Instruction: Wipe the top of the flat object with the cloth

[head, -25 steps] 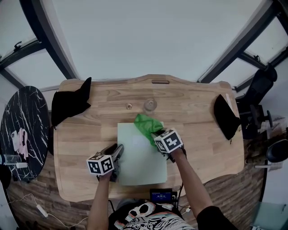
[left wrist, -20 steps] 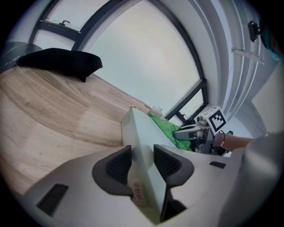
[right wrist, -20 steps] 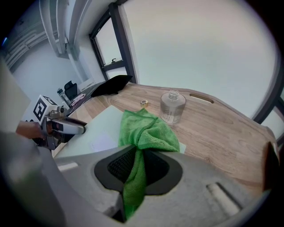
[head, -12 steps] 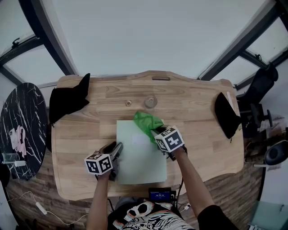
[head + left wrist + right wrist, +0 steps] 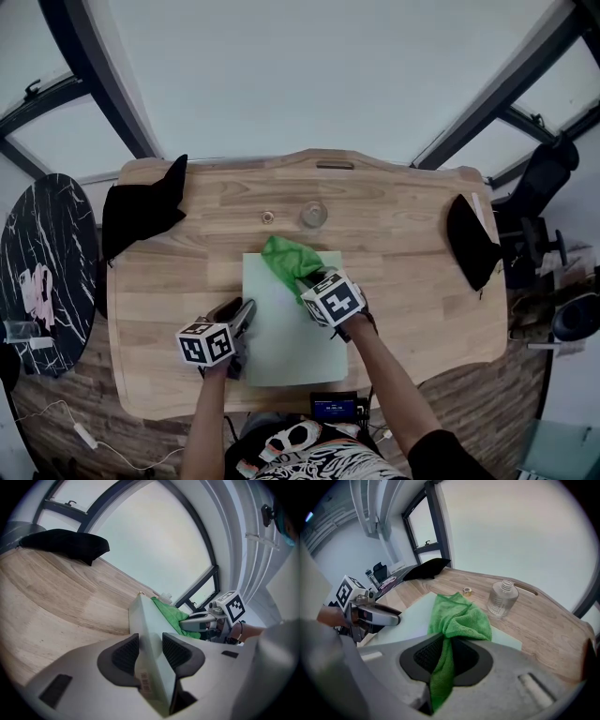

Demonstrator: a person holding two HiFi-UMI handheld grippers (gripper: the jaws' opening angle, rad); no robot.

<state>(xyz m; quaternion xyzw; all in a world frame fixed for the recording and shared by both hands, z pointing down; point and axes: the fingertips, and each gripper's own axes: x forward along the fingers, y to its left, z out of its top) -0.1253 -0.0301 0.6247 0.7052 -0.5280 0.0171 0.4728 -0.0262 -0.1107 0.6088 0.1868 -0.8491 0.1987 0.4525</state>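
Since the earlier frames the right gripper (image 5: 307, 278) has carried the green cloth (image 5: 284, 258) leftward across the flat board (image 5: 281, 337), from the board's far right corner towards the middle of its far edge; the left gripper (image 5: 246, 310) has not shifted. Cloth: bunched, lying on the far part of the board's top, one fold hanging over the far edge onto the wooden table (image 5: 403, 262). In the right gripper view the cloth (image 5: 459, 616) runs back between the two dark pads, which are pressed together on a narrow strip of it, the rest spread ahead on the board (image 5: 405, 616). Board: pale green, flat on the table near its front edge, roughly central. The left gripper view shows the board (image 5: 149, 634) edge-on between that gripper's pads, both pads against it, so the left gripper (image 5: 146, 652) is clamped on the board's left edge. Beyond the board stand a clear bottle (image 5: 313, 216) and a small gold ring (image 5: 268, 217), apart from each other and from the cloth. Two black fabric items lie at the table's ends, one left (image 5: 141, 211), one right (image 5: 469, 242). A black marbled round table (image 5: 47, 272) stands beside the wooden table on the left
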